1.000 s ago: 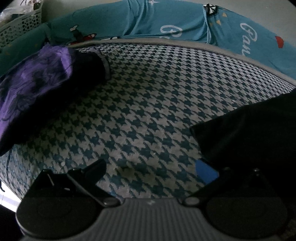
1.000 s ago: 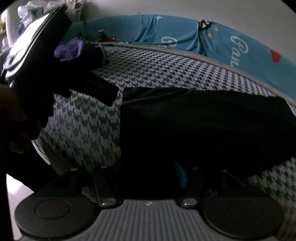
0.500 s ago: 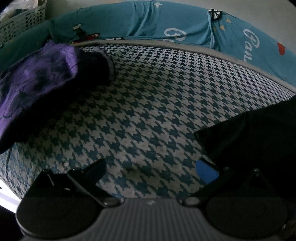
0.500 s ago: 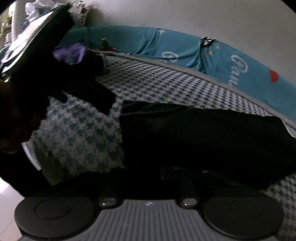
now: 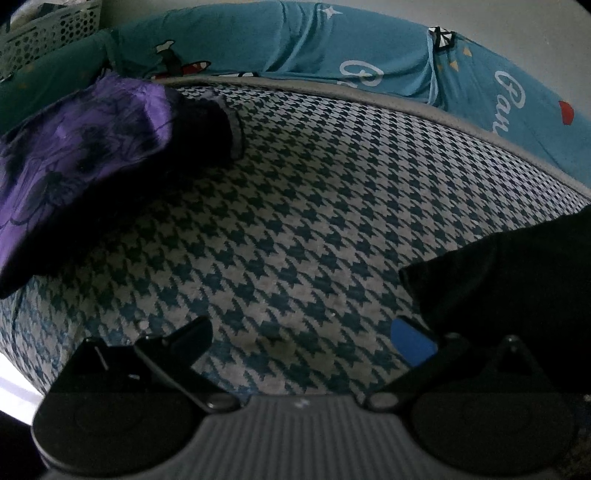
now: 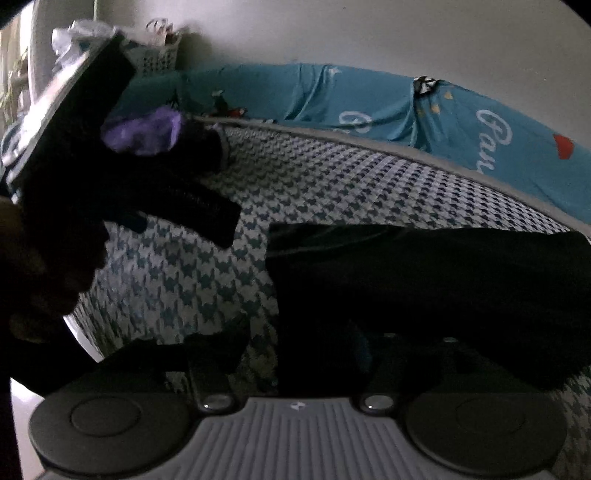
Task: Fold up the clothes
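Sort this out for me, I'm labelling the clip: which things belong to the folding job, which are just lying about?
Job:
black garment
purple garment
houndstooth surface

Lying about:
teal printed sheet
white perforated basket

Open houndstooth cover (image 5: 295, 221) between purple clothes pile (image 5: 74, 155) and black garment (image 5: 517, 280).

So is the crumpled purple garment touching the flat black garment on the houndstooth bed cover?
Apart. The left wrist view shows the purple garment at far left and the black garment at right, with a broad stretch of bare houndstooth cover between them.
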Tool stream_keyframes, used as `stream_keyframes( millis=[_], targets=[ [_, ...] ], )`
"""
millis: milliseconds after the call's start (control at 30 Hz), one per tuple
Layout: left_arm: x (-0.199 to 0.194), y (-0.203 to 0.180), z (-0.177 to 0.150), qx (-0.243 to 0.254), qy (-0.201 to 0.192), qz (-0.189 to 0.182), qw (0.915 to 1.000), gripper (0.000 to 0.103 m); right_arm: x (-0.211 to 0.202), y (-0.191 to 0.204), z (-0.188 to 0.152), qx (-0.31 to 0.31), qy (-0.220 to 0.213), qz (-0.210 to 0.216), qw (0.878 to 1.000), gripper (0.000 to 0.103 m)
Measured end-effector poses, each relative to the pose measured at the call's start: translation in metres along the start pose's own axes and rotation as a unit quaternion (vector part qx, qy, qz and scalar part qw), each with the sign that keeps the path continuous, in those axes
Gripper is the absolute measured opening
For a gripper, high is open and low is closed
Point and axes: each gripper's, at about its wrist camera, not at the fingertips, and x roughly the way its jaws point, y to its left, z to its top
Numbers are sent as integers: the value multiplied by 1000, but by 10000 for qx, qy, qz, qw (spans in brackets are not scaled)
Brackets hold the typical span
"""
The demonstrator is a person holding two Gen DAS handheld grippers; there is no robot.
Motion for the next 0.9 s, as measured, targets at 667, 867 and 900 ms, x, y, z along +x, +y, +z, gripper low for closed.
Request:
stream_keyframes(
  millis=[667, 867, 900],
  targets=[
    [-2, 11, 2, -171, 18, -105, 9998, 103, 46, 12, 15, -269, -62, -874, 9958, 10],
    [-4, 18, 5, -266, -43, -64, 9996, 103, 44, -5, 24, 604, -42, -430, 9972, 7],
    [-4, 19, 6, -287, -48, -57, 9996, 103, 43, -7, 26, 731, -41, -377, 9966, 7]
  ],
)
